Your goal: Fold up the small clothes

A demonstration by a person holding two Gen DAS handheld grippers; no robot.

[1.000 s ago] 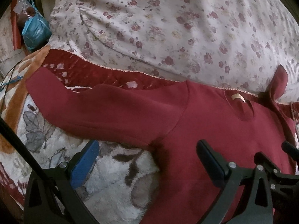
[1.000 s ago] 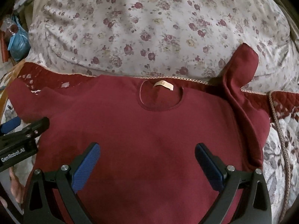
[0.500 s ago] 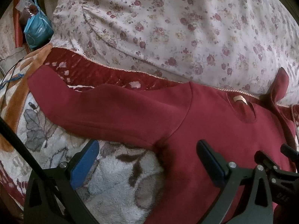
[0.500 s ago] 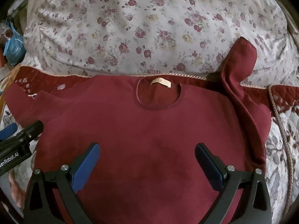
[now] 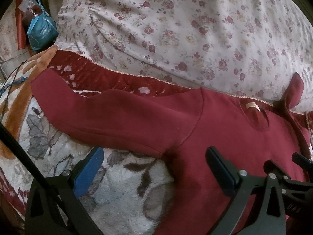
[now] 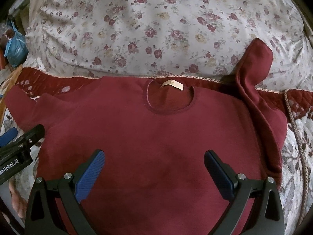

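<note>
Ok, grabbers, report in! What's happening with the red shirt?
Both grippers open, left, right, holding nothing. Shirt flat on bed, unfolded. Right sleeve sticking up against pillow.

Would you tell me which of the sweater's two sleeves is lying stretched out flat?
The left sleeve, reaching sideways across the blanket; the right sleeve is bunched, its cuff propped against the floral pillow.

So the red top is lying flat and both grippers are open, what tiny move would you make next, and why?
Probably bring the left gripper forward to close on the left sleeve, ready to fold it in over the body. The red top lies spread out with that sleeve stretched sideways just ahead of the open gripper, which holds nothing. The right sleeve already stands bunched against the floral bedding, so it can wait.
</note>
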